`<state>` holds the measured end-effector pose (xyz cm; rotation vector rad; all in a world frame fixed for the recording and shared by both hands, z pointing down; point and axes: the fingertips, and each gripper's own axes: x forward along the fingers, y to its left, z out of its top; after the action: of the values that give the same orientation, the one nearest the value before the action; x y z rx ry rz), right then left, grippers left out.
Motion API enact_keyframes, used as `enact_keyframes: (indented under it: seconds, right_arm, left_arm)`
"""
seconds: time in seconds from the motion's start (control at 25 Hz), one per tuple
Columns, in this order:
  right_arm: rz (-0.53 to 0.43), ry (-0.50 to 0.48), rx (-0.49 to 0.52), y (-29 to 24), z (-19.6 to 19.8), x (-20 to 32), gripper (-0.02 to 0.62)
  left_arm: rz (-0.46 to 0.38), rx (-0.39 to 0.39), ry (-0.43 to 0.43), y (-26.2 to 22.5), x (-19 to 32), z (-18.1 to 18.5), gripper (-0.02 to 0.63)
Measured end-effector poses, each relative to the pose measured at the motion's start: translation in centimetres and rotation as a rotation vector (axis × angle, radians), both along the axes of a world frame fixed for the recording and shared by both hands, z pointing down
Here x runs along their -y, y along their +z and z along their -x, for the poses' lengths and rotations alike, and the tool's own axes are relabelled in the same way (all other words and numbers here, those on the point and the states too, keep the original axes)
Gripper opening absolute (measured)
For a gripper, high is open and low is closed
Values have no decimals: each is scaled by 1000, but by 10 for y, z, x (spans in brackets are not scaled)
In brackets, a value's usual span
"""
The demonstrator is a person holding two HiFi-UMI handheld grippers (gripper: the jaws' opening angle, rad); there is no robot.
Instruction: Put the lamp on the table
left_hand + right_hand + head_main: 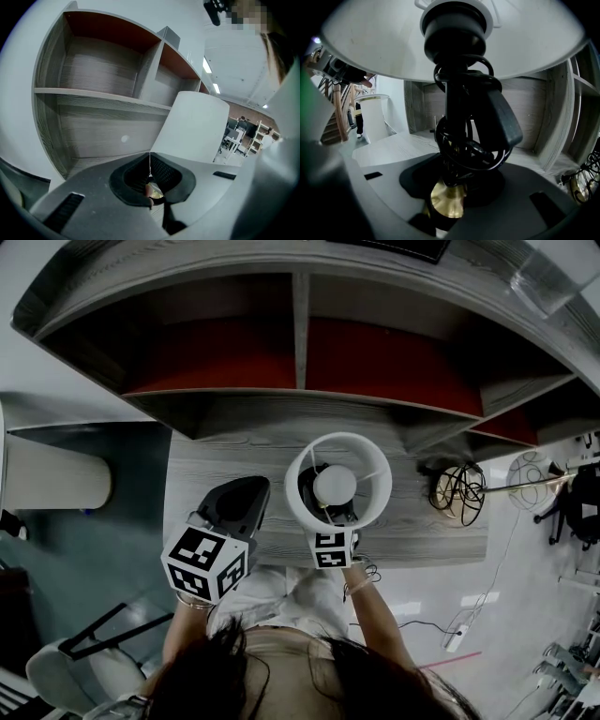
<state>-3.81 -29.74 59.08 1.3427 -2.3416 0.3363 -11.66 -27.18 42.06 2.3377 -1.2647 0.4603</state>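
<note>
Right gripper [451, 190] clamped on the cord-wrapped stem of the upright lamp [336, 484] over the near edge of the table [211, 460] — left gripper [234, 505] jaws together, empty — set-down unconfirmed, release left.

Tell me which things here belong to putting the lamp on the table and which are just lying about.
Job in hand: white-shaded lamp with black stem and brass base; grey wood-grain table; right gripper, closed around the lamp's stem.
Lying about: tangle of black cables on the table's right end; white power strip on the floor; grey shelf unit with red back panels.
</note>
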Motion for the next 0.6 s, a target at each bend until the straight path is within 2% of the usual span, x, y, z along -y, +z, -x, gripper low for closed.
enact_keyframes:
  seconds: [0.44,0.6]
  right_arm:
    - [-1,-21,5,2,1,-2,152]
    - [32,-34,-21,14,-2,-8,156]
  left_arm:
    - [-12,6,21,-2,-12,-14,11]
    - [-21,3,11,-5,-15,-16,11]
